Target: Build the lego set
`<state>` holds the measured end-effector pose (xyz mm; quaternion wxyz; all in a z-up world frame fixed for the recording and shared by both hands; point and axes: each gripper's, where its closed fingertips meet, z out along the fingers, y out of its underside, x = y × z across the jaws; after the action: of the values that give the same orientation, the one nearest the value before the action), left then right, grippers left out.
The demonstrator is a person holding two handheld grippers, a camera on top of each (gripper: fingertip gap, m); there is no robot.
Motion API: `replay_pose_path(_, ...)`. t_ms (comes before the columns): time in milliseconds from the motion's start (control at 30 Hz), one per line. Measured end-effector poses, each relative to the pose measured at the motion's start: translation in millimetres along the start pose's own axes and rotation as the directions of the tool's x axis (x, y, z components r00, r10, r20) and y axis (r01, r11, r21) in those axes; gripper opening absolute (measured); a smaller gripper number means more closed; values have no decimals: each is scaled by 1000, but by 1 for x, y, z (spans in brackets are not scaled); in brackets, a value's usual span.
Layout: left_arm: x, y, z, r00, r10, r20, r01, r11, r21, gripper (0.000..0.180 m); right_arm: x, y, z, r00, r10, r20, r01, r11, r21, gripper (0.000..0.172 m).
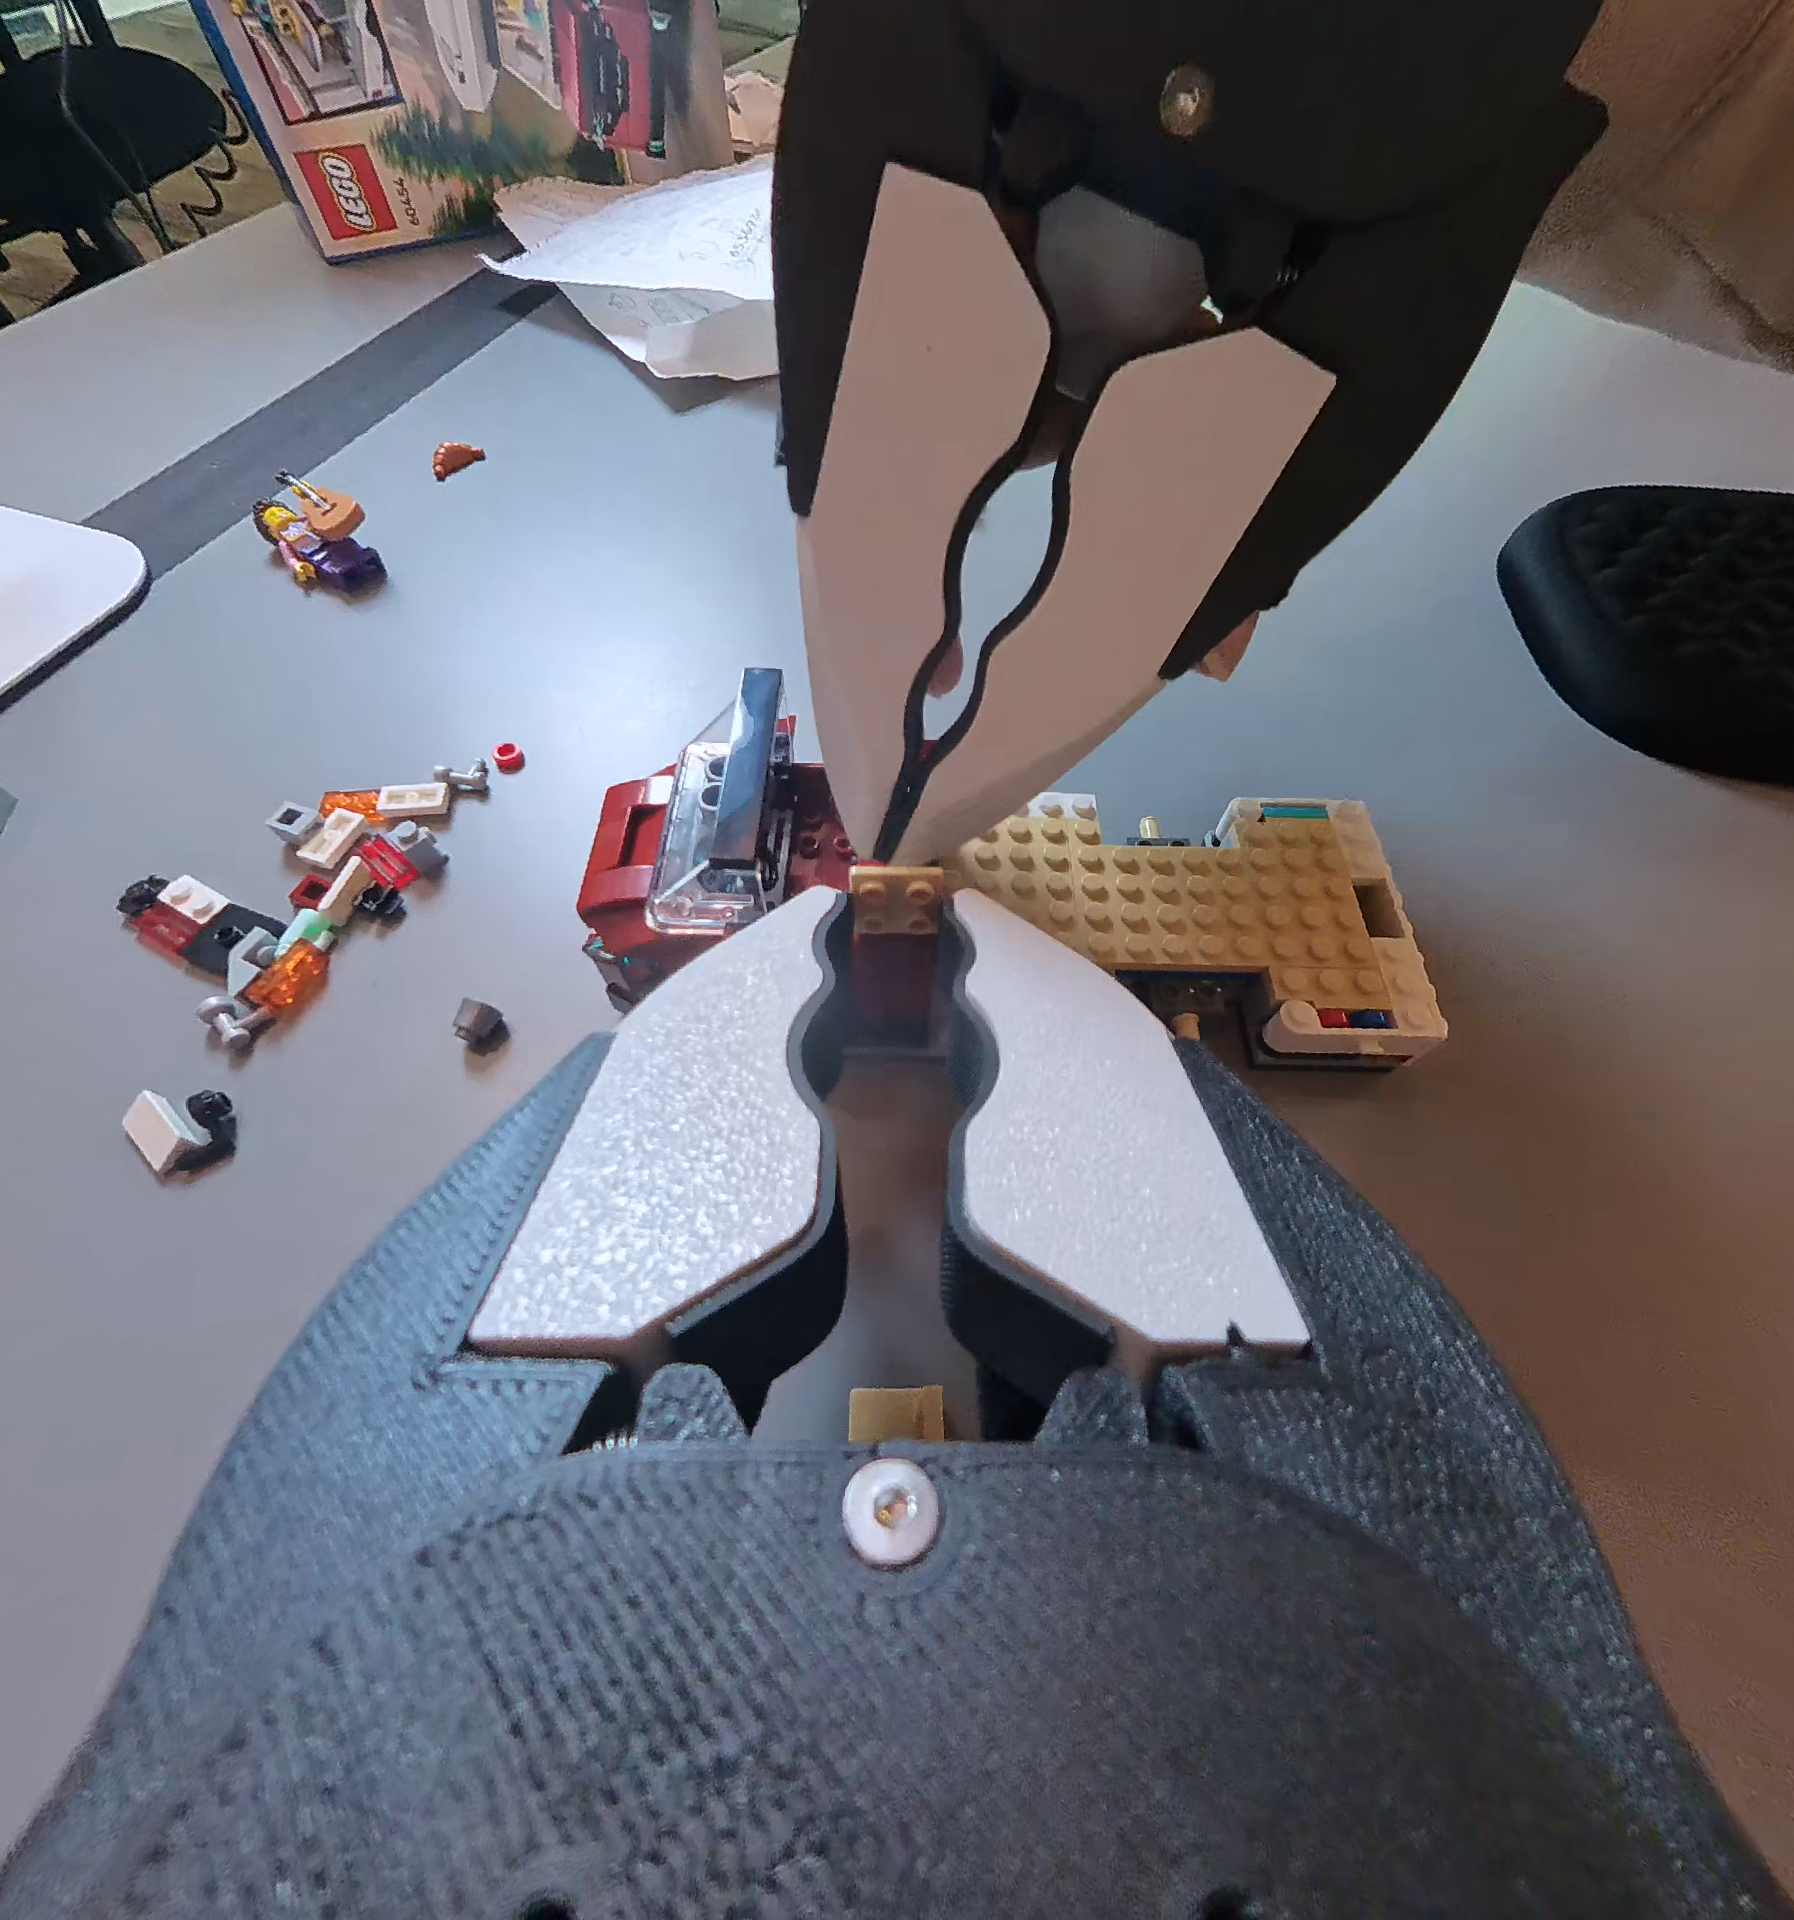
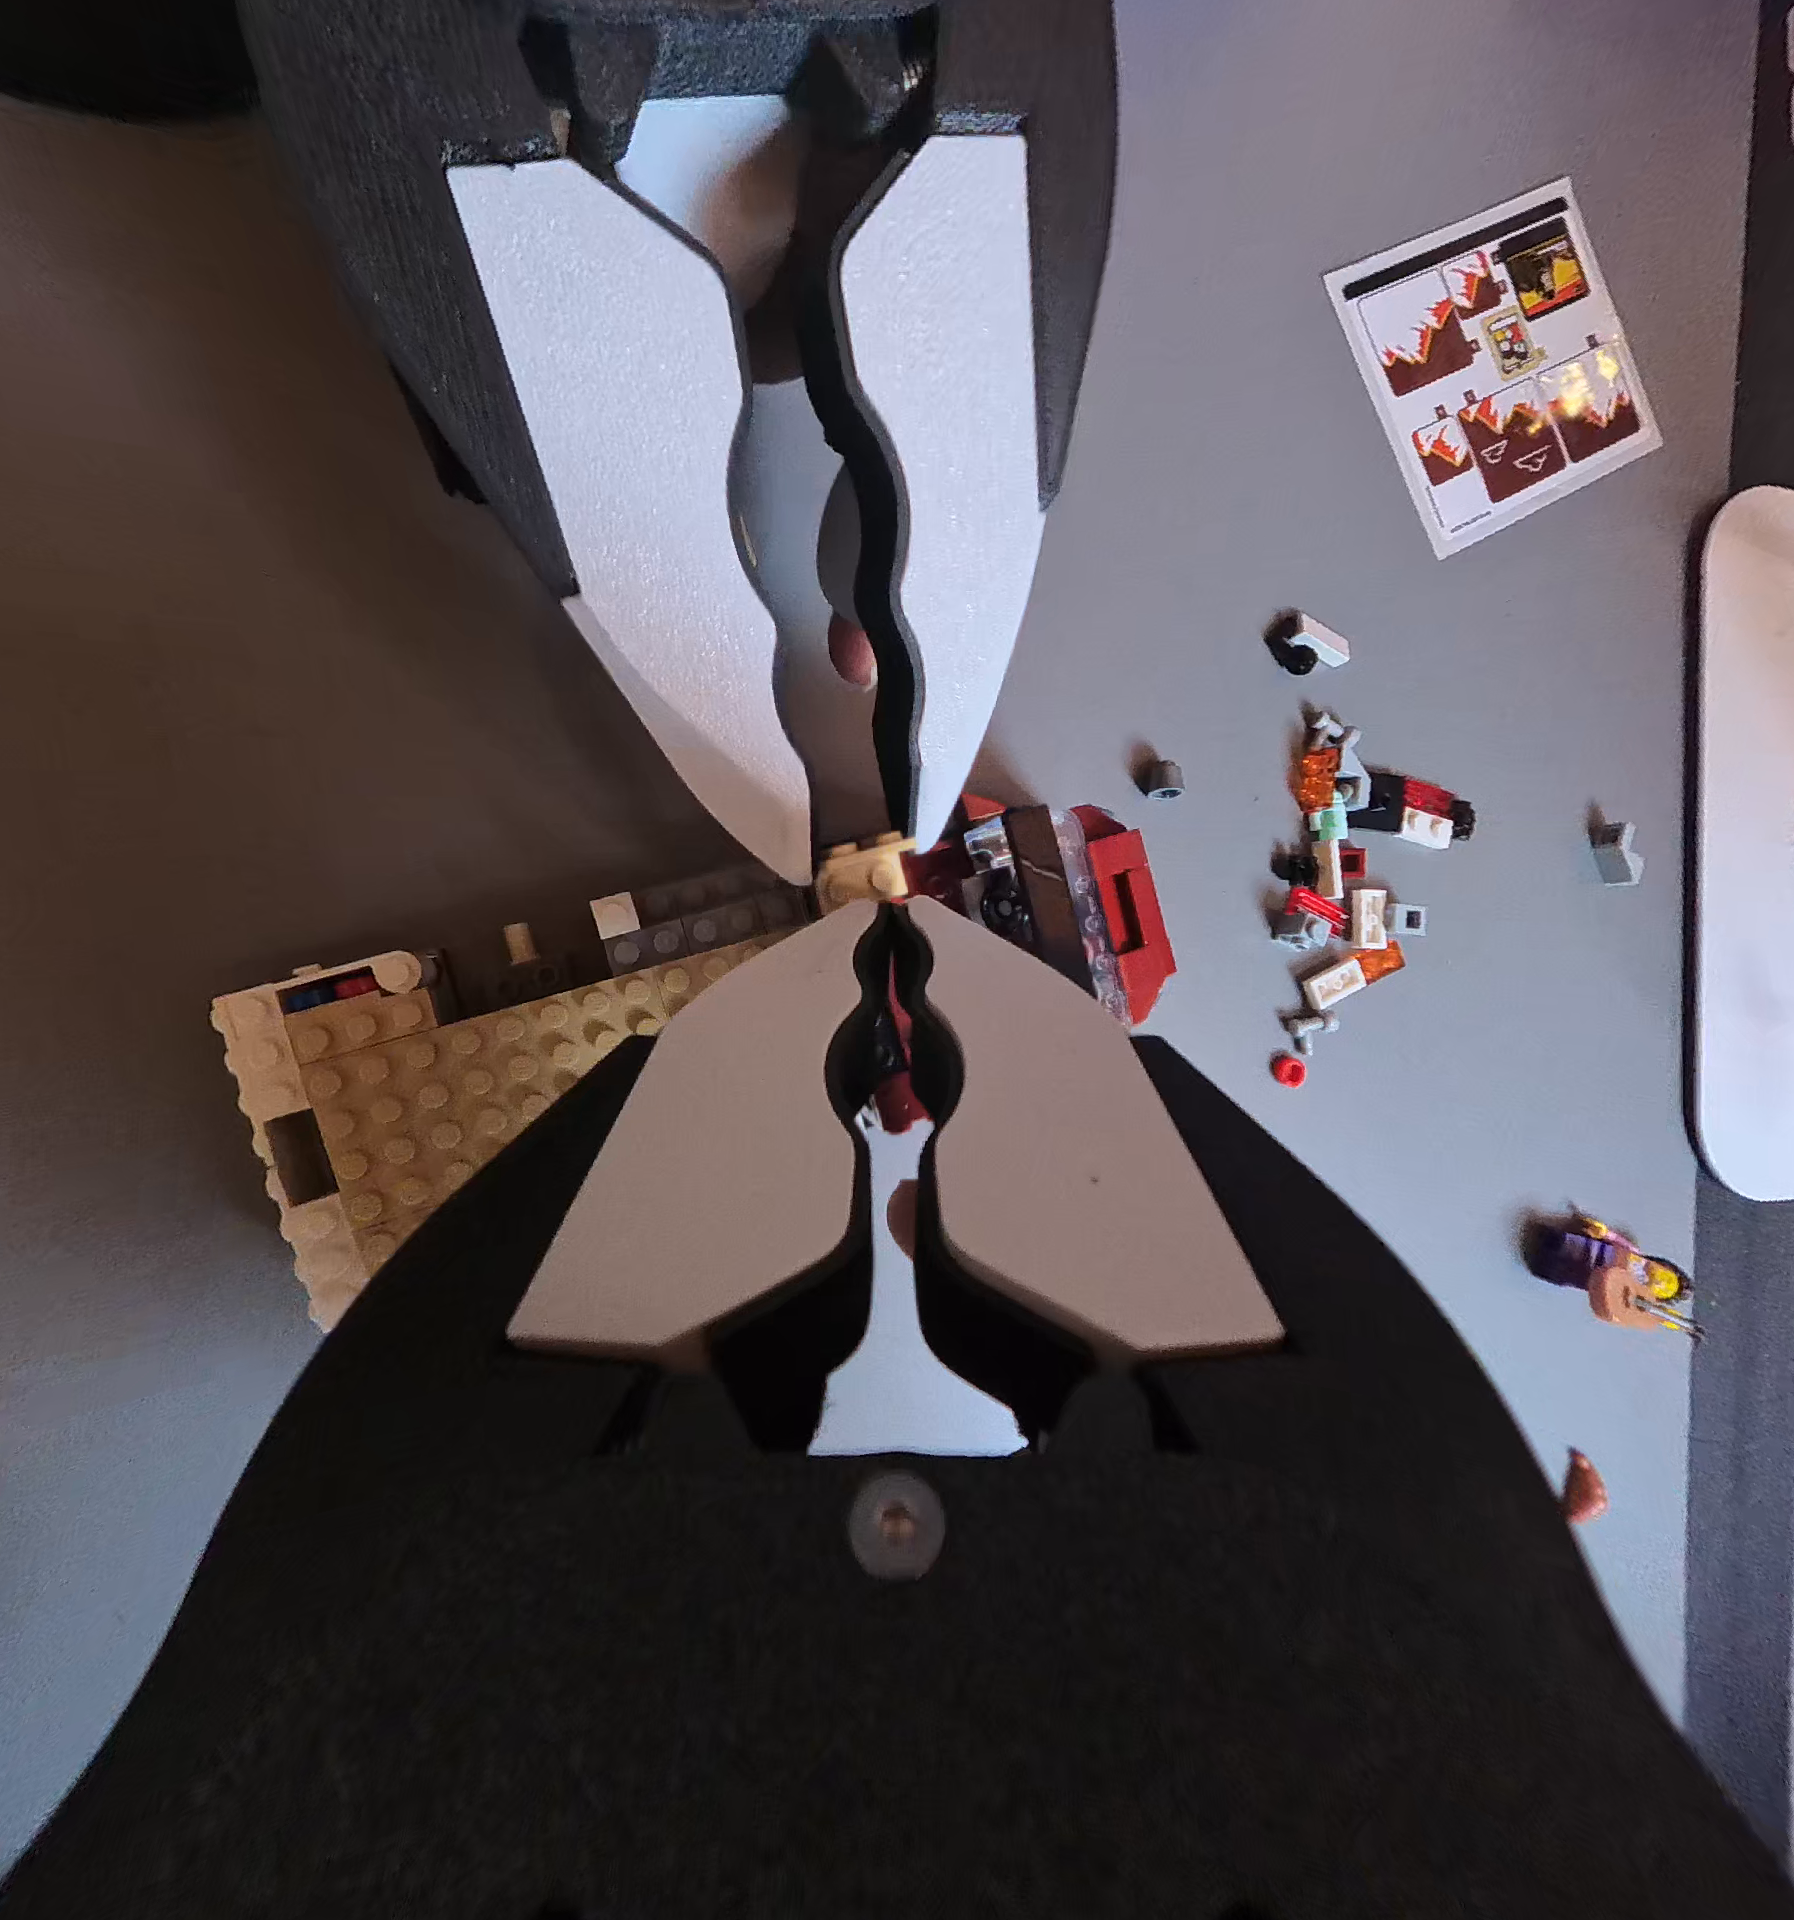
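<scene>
**Two grippers met tip to tip over a brick model**

The left gripper (image 1: 895,914) is seen with its jaws set a narrow way apart, both white fingers (image 1: 706,1091) pressed against a small piece topped by a tan plate (image 1: 897,900) with dark red beneath. The right gripper (image 2: 891,912) is seen with its jaws drawn fully together; its tips are placed at the far edge of the tan plate, touching it, and whether anything is pinched there cannot be told. Just beside the tips, a dark red vehicle (image 1: 654,862) with a clear windscreen and a tan studded build (image 1: 1215,904) are found, joined as one model resting on a grey table (image 1: 581,623). To one side, loose small bricks (image 1: 290,894) are scattered, with a minifigure (image 1: 316,535) and a croissant piece (image 1: 457,457) farther off. A sticker sheet (image 2: 1490,364) is laid flat on the table. A printed box (image 1: 425,114), crumpled paper (image 1: 664,270) and a black chair seat (image 1: 1693,634) are seen at the table's edges.
</scene>
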<state>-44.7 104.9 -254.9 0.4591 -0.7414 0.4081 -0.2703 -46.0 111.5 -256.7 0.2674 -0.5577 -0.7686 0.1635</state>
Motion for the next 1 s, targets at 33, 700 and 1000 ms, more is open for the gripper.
replay_pose_path(33,0,0,0,1000,-2,2,2,1000,1,16,0,0,-2,1000,18,2,-18,1000,21,0)
replay_pose_path(700,0,1,1,999,-44,21,46,995,-94,17,-16,0,2,970,-228,-89,231,973,20,24)
replay_pose_path(1000,1,1,2,998,-48,28,50,992,-113,17,-21,6,6,880,-391,-269,398,917,-32,36)
